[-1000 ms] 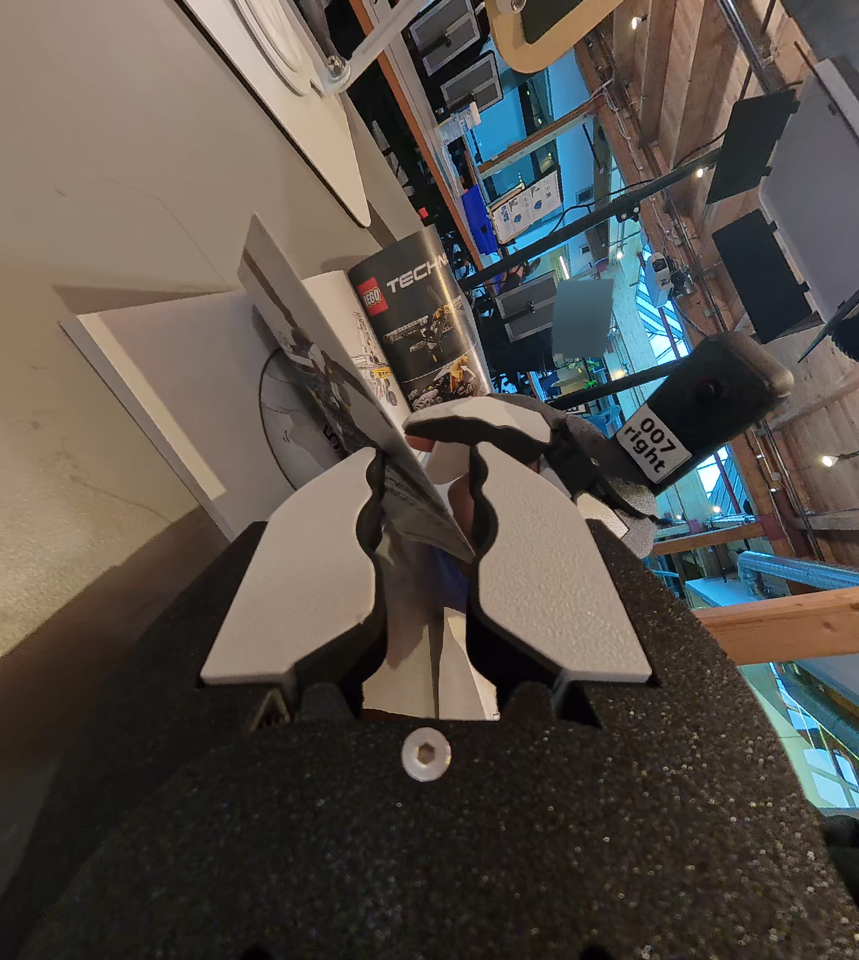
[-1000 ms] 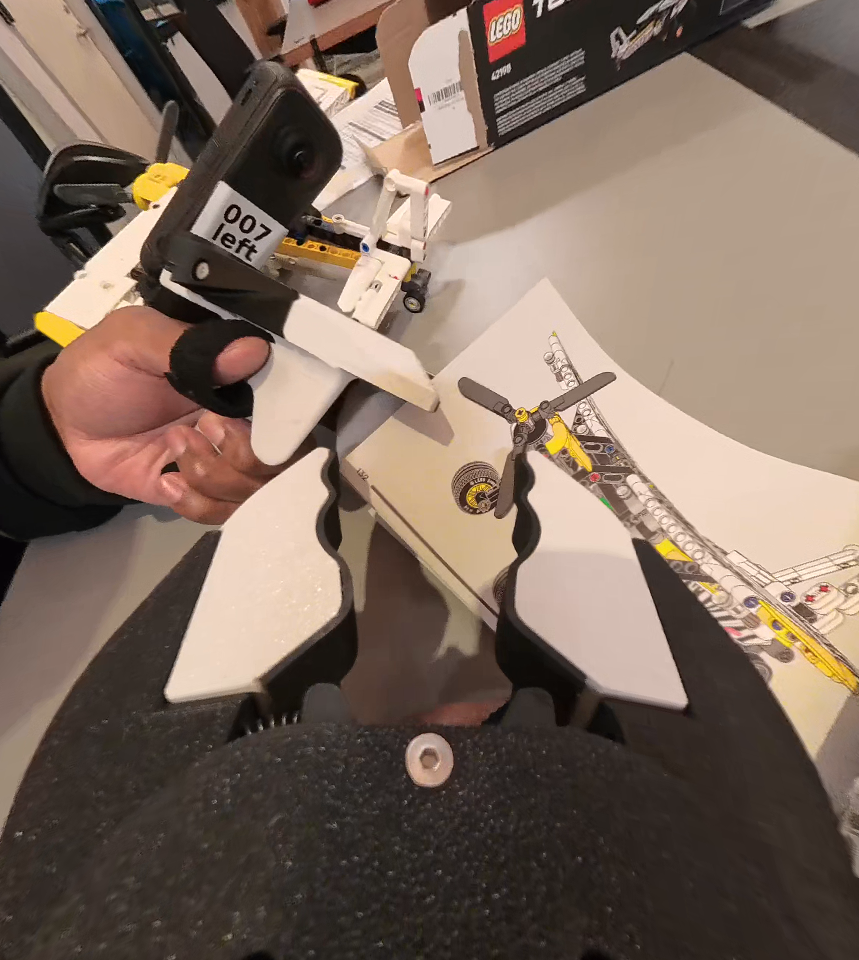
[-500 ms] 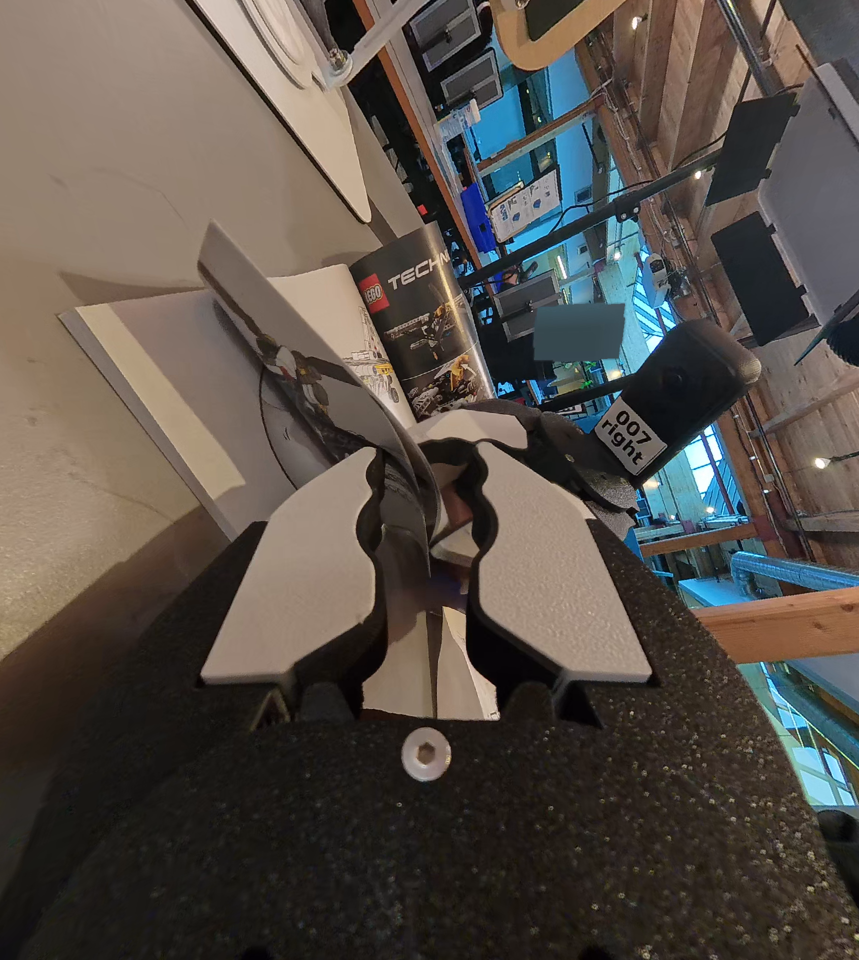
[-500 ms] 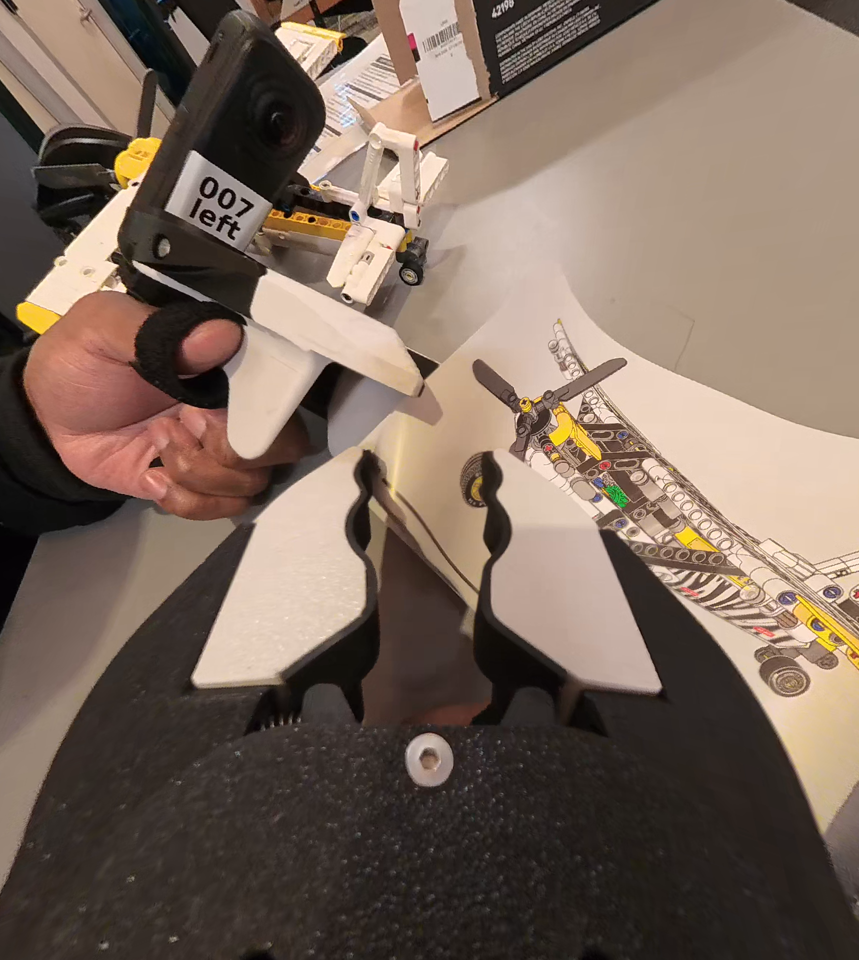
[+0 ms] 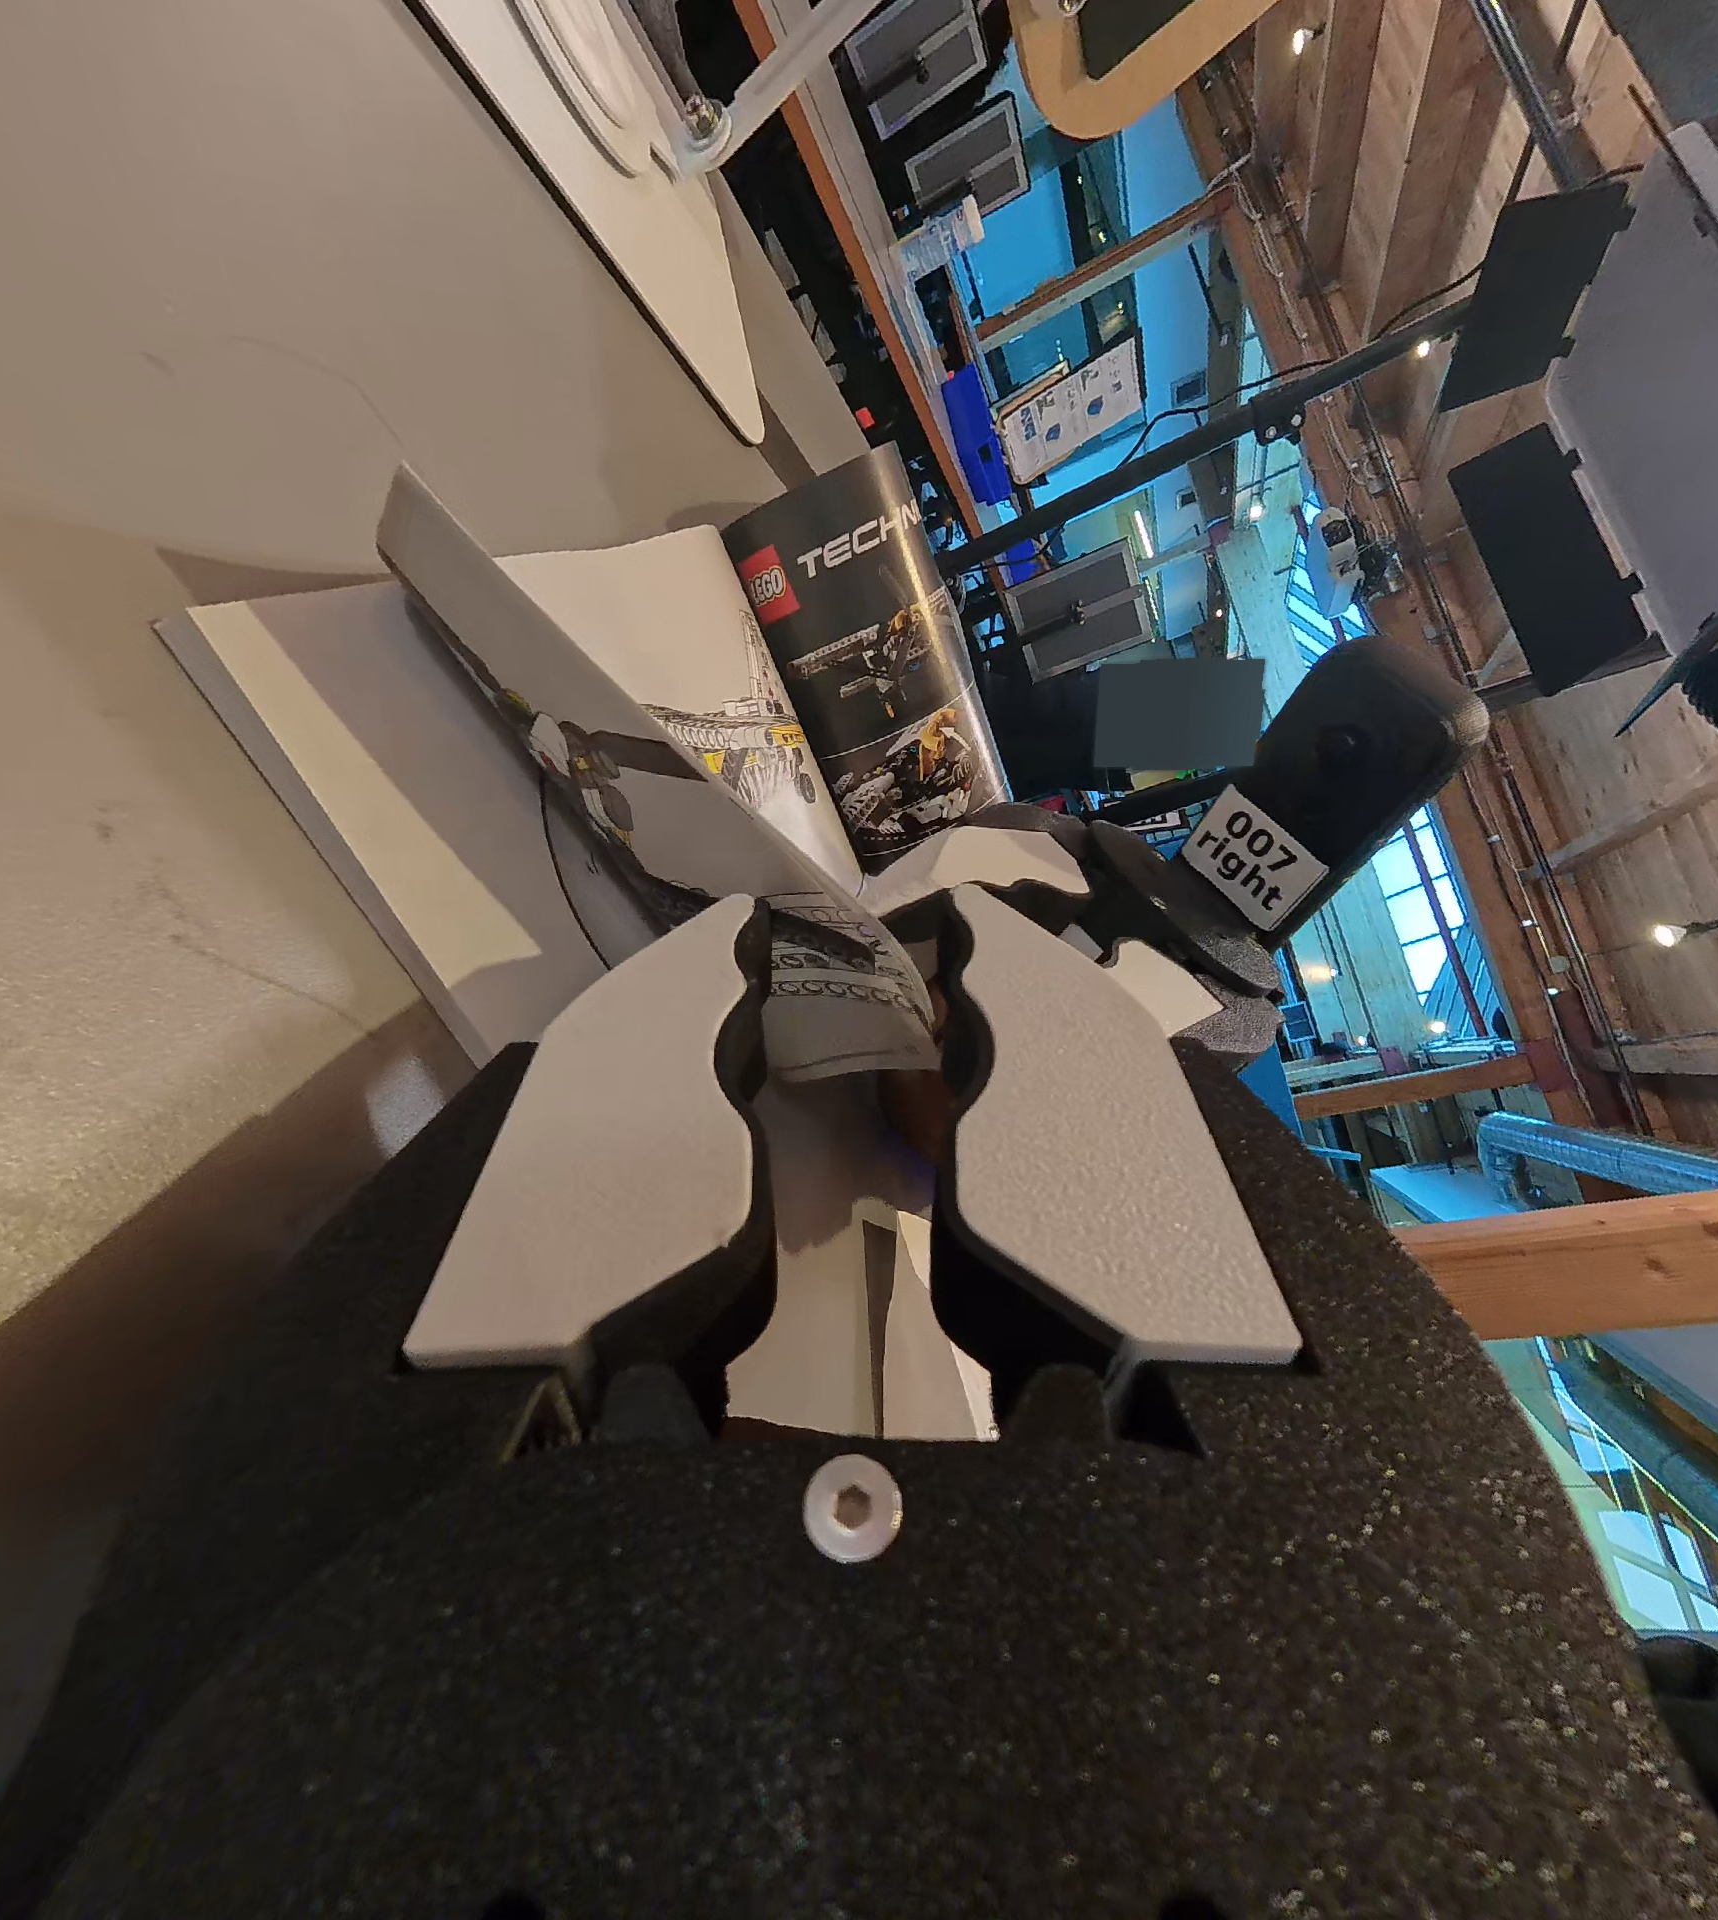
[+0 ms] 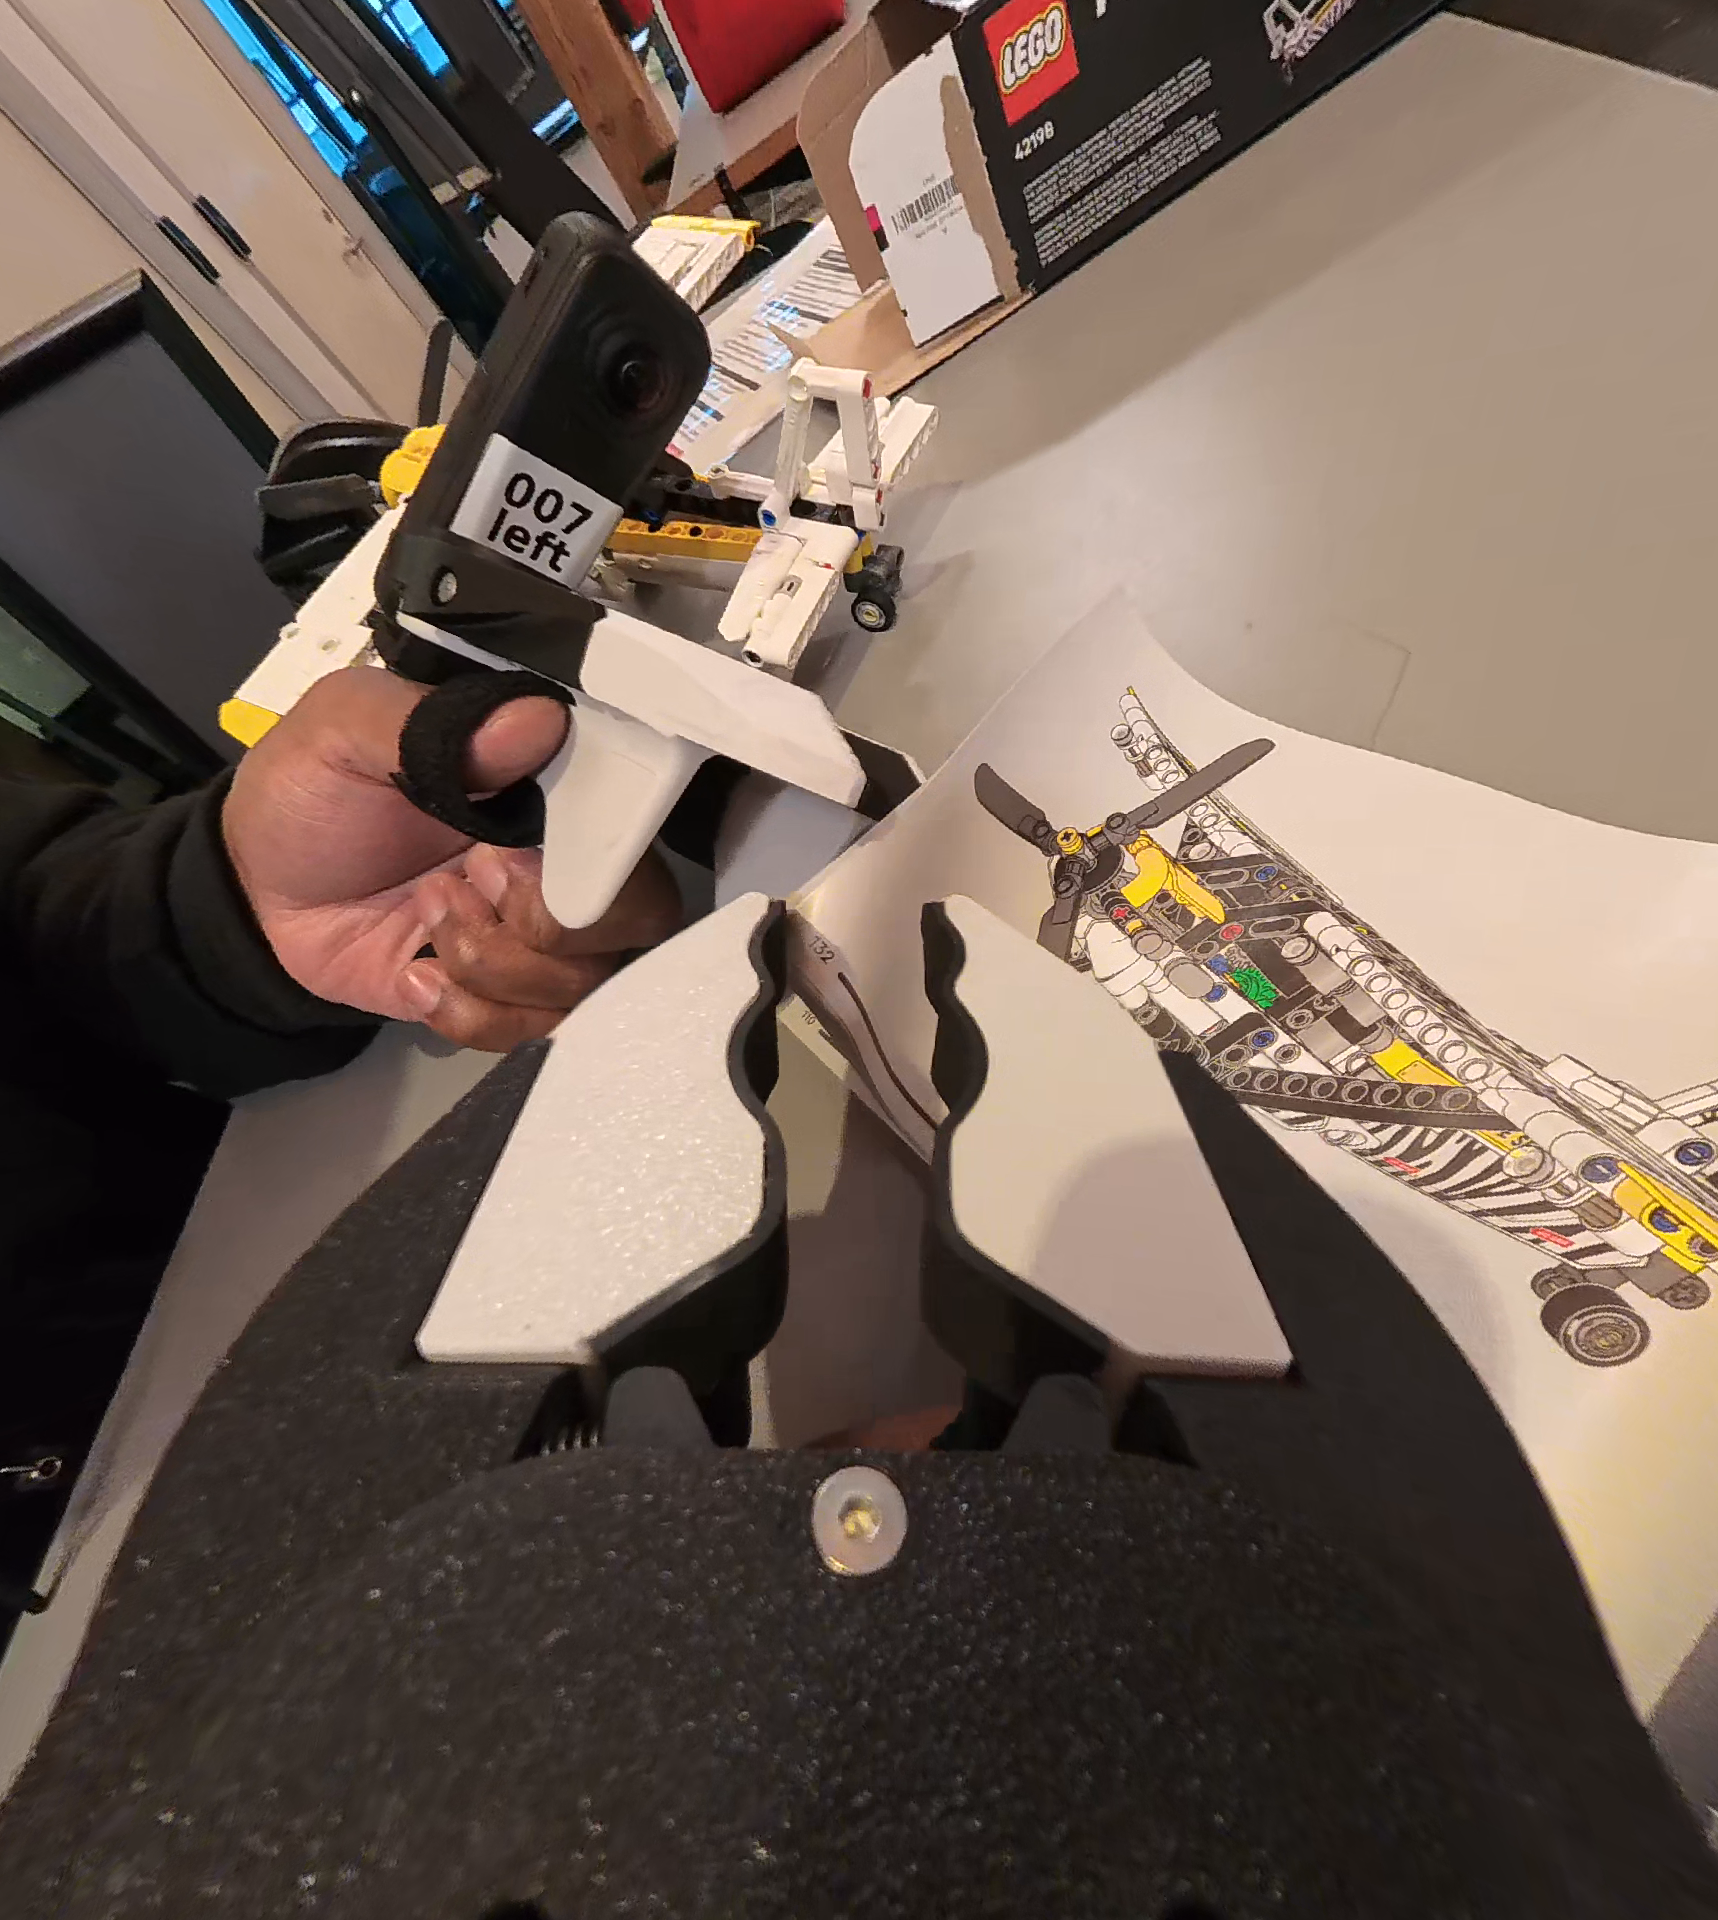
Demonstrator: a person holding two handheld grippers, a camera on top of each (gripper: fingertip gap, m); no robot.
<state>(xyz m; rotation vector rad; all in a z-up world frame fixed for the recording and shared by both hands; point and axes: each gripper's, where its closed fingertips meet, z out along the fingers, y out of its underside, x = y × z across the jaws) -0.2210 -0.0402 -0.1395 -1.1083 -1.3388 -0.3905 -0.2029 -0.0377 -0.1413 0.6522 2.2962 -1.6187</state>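
One page (image 6: 1406, 883) of the open instruction booklet (image 5: 335, 727) on the table (image 6: 1457, 416) is curled up, its free corner lying between both grippers. The jaws of the left gripper (image 5: 844, 935) and the right gripper (image 6: 850, 925) are held partly open around that corner, with no clamping seen.

Soft indoor light (edges fisheye-warped), sharp

Beyond the right claw (image 6: 853, 914), a white-and-yellow brick-built aeroplane model (image 6: 813, 582) stands on the grey desk (image 6: 1354, 447). Farther off lies an opened black cardboard box (image 6: 1146, 145).
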